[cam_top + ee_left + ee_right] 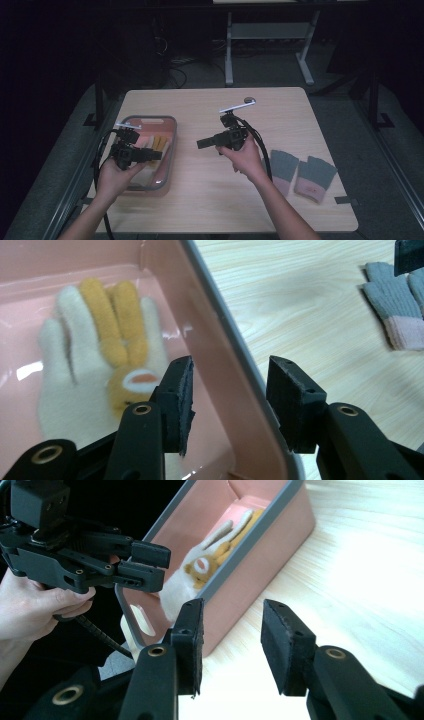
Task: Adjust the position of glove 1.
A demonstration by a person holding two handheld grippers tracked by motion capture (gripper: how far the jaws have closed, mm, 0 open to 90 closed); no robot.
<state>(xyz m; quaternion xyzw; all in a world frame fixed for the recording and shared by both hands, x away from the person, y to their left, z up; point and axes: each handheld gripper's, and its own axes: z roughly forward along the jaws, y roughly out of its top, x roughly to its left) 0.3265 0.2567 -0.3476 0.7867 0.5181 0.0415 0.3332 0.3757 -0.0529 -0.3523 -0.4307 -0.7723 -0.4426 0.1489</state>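
A pink bin with a grey rim [171, 145] stands at the table's left. Inside it lies a cream and orange glove [156, 145], fingers pointing away from me. My left gripper [156, 155] hovers over the bin, open and empty; in the left gripper view the glove [100, 355] lies below the left gripper [230, 375], whose jaws frame the bin's rim [220, 340]. My right gripper [202, 143] is held over mid-table, pointing left, open and empty. The right gripper view looks past the right gripper [232, 617] to the bin [260, 545], the glove [210, 560] and the left gripper [150, 565].
Two grey gloves with pink cuffs [300, 172] lie side by side near the table's right front; one of the grey gloves [395, 305] is also in the left gripper view. A small round object [248, 100] sits near the far edge. Bare wood lies between bin and gloves.
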